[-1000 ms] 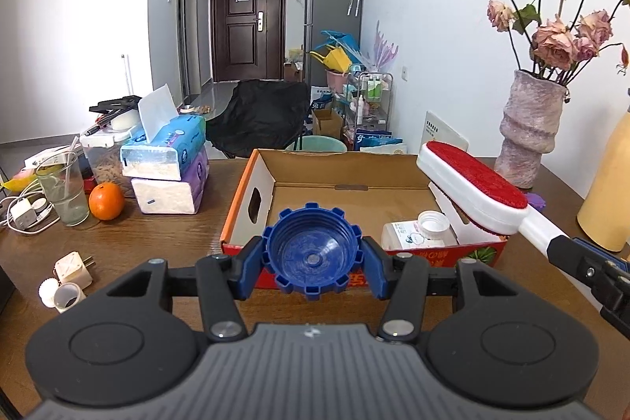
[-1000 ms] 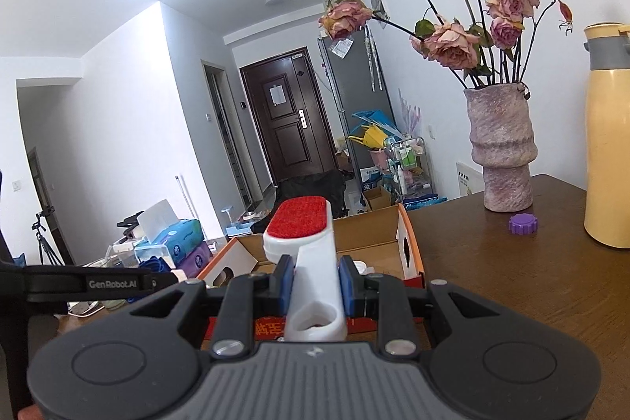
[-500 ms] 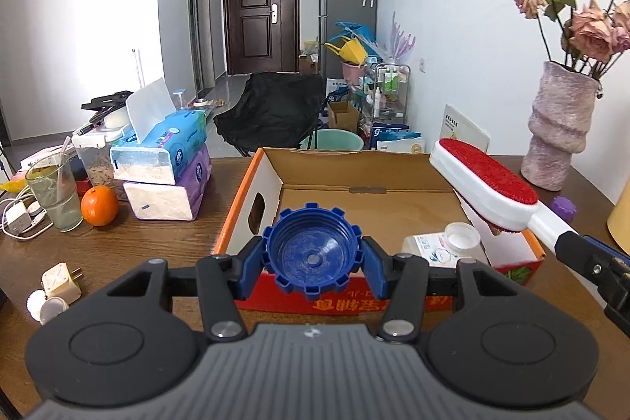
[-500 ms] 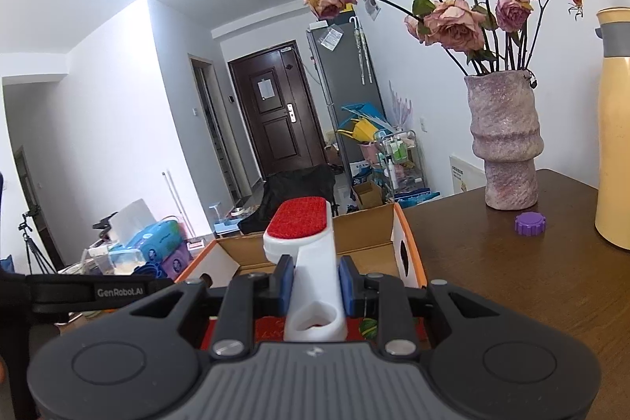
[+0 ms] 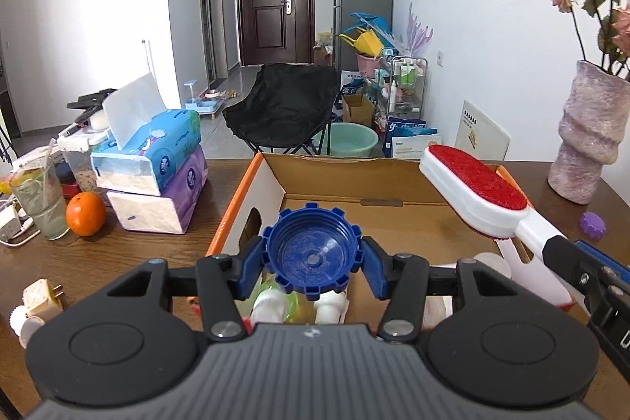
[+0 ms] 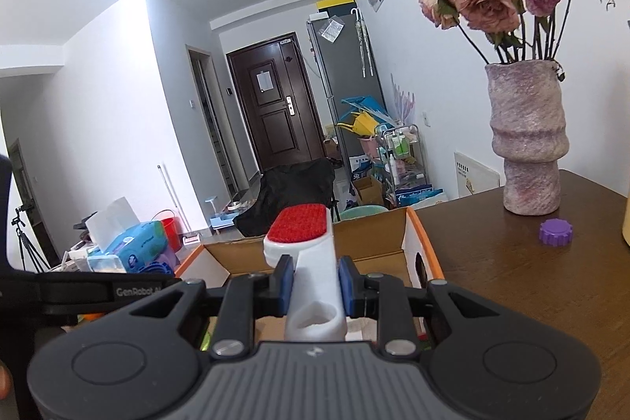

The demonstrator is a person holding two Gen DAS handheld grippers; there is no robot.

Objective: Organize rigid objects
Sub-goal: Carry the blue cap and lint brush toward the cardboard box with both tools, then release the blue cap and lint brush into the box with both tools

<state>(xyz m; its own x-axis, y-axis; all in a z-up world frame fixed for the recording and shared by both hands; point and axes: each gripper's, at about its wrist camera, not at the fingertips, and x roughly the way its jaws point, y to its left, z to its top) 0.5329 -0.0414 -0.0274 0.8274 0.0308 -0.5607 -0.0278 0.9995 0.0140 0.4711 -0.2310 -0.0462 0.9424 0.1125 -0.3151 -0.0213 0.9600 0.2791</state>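
My left gripper (image 5: 313, 264) is shut on a blue ridged cap (image 5: 313, 252), held over the near end of an open cardboard box (image 5: 271, 180) with orange edges. Below the cap, white bottles and something green (image 5: 293, 302) lie in the box. My right gripper (image 6: 313, 288) is shut on the white handle of a lint brush (image 6: 303, 243) with a red pad, which reaches over the box (image 6: 378, 239). From the left wrist view that brush (image 5: 474, 195) hangs above the box's right side.
Stacked tissue packs (image 5: 153, 168), an orange (image 5: 85, 214), a glass (image 5: 39, 199) and plugs (image 5: 41, 300) sit left of the box. A purple vase (image 6: 527, 140) with dried roses and a small purple cap (image 6: 556, 232) stand to the right. A black chair (image 5: 281, 109) is behind the table.
Both grippers have moved forward toward and over the box, each still holding its object. The box now fills more of both views and its contents show under the blue cap.
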